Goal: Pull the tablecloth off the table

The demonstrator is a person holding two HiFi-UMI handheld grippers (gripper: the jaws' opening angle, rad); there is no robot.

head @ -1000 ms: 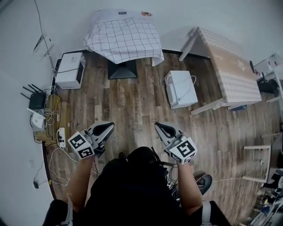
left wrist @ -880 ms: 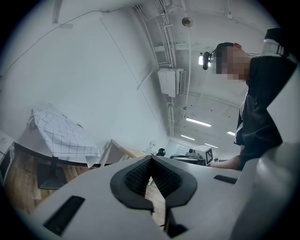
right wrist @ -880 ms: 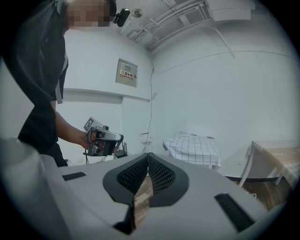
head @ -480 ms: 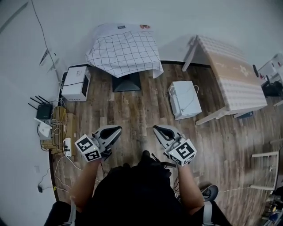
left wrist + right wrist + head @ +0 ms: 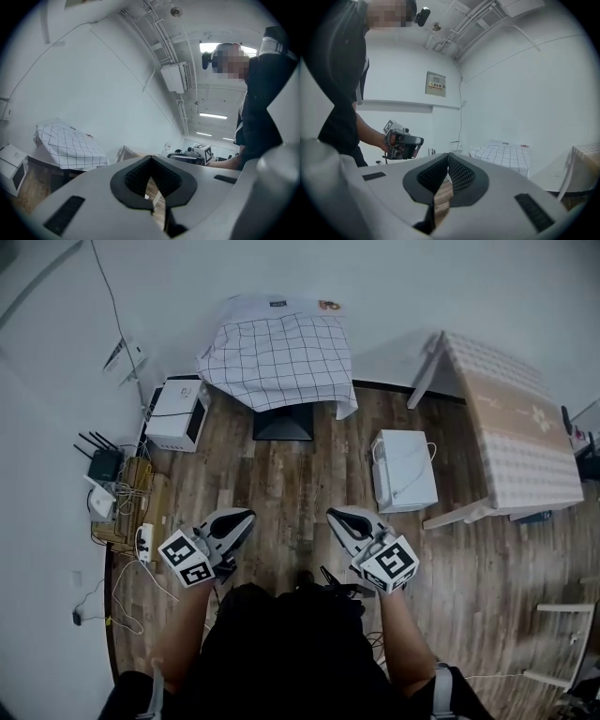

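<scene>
The tablecloth (image 5: 279,357), white with a black grid, drapes a small table against the far wall; it also shows in the left gripper view as the tablecloth (image 5: 70,146) and in the right gripper view as the tablecloth (image 5: 502,157). My left gripper (image 5: 242,517) and right gripper (image 5: 336,517) are held side by side above the wood floor, well short of the table. Both point toward it. Each pair of jaws is shut with nothing between them, as seen at the left gripper (image 5: 150,161) and right gripper (image 5: 448,158).
A white microwave (image 5: 176,414) sits on the floor left of the table, with a router (image 5: 103,465) and cables along the left wall. A white box (image 5: 405,471) lies on the floor at right, beside a second table (image 5: 520,442) with a patterned cover.
In the head view the covered table and floor items have slid down and to the right, so the table looks nearer. Both grippers stay shut and keep their place in front of the person.
</scene>
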